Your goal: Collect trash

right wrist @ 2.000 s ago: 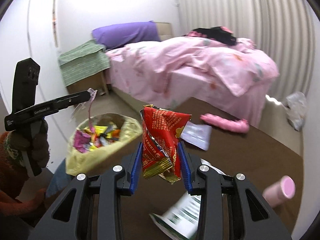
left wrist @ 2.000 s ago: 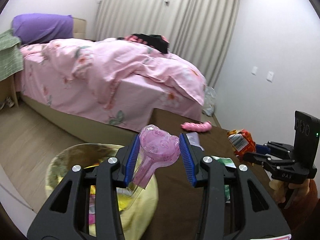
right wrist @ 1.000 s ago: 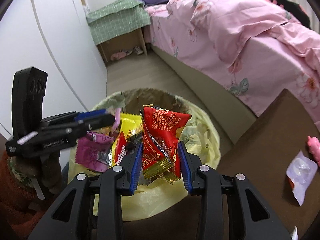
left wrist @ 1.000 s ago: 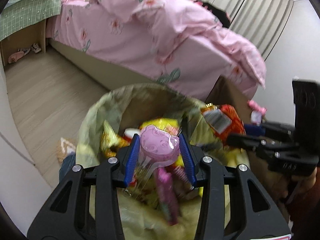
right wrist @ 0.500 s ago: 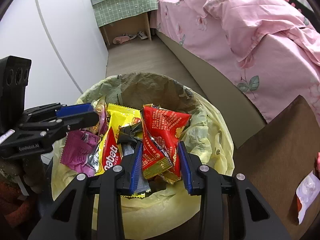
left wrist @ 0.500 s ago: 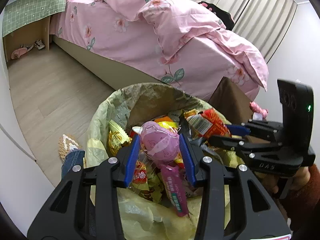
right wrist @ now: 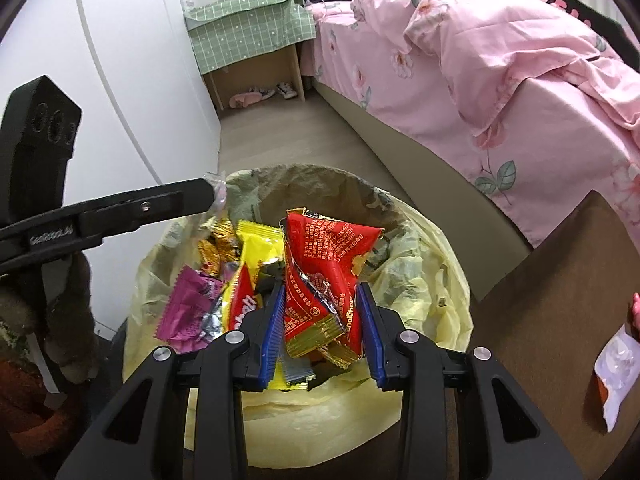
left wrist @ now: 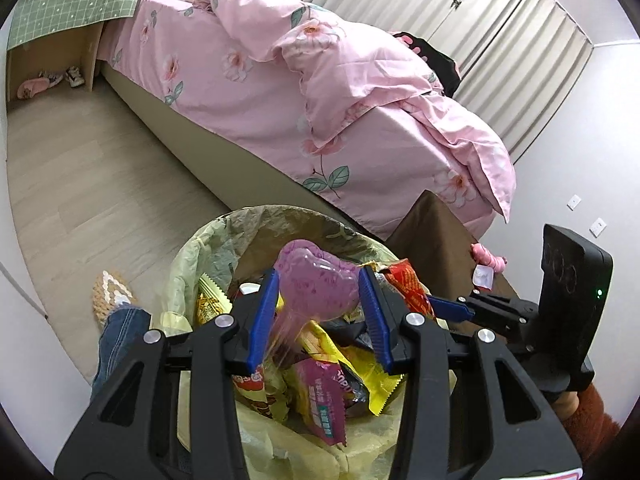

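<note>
A trash bin lined with a yellow bag (left wrist: 192, 264) (right wrist: 436, 280) stands below both grippers, holding several snack wrappers. My left gripper (left wrist: 318, 314) hangs over it with a pink plastic blister pack (left wrist: 316, 284) between its blue pads; the jaws look slightly parted and the pack's lower end is blurred. My right gripper (right wrist: 322, 320) is over the bin, shut on a red snack wrapper (right wrist: 324, 276). The left gripper (right wrist: 212, 196) shows at the left of the right wrist view, the right one (left wrist: 452, 308) at the right of the left wrist view.
A brown table (left wrist: 432, 228) (right wrist: 560, 280) adjoins the bin, with a pink item (left wrist: 486, 256) and a clear wrapper (right wrist: 616, 364) on it. A bed with a pink duvet (left wrist: 320, 92) lies beyond. A green-covered nightstand (right wrist: 248, 20) stands by the wall. My foot (left wrist: 114, 292) is beside the bin.
Both grippers moved from over the table to above the bin. In the last half second the left jaws widened a little around the pink pack. The right still holds the red wrapper.
</note>
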{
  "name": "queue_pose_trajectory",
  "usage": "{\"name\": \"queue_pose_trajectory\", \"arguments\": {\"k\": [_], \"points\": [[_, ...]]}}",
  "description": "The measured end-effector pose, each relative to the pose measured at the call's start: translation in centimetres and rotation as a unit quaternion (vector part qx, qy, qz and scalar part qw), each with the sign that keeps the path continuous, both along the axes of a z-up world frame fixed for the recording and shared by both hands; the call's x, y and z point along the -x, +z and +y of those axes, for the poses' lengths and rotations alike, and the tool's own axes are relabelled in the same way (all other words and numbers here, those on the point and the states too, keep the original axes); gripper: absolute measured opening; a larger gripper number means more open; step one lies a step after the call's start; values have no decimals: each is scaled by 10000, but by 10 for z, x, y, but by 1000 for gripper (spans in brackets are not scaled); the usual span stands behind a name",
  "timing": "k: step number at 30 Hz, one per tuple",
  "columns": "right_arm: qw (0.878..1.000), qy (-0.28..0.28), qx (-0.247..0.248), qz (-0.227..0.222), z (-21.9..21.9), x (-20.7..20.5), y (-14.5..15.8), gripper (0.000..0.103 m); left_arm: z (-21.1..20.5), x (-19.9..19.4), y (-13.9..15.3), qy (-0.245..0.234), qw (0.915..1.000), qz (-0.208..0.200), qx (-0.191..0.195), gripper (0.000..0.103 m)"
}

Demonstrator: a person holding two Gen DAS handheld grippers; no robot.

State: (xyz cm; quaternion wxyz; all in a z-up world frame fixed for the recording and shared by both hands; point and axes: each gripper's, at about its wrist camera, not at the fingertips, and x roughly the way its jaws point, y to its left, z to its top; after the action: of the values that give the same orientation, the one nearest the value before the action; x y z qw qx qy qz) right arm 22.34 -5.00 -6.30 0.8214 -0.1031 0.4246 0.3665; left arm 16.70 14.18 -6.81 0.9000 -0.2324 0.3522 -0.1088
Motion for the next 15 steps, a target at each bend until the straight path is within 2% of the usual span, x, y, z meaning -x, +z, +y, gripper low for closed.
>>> {"name": "queue_pose_trajectory", "arguments": {"k": [3, 4, 7, 12, 15], "points": [[9999, -8, -82, 82, 0, 0, 0, 47, 4, 0, -1, 74, 9999, 41, 119, 49], [9999, -6, -85, 86, 0, 1, 1, 49, 5, 1, 1, 90, 9999, 21, 134, 51], [9999, 32, -120, 70, 0, 7, 4, 59, 7, 6, 8, 221, 9997, -98, 53, 58], [9998, 44, -151, -130, -4, 19, 13, 68, 13, 16, 29, 573, 9977, -358, -13, 64], [9989, 5, -302, -348, -13, 27, 24, 68, 13, 23, 42, 714, 9960, -527, -97, 65]]}}
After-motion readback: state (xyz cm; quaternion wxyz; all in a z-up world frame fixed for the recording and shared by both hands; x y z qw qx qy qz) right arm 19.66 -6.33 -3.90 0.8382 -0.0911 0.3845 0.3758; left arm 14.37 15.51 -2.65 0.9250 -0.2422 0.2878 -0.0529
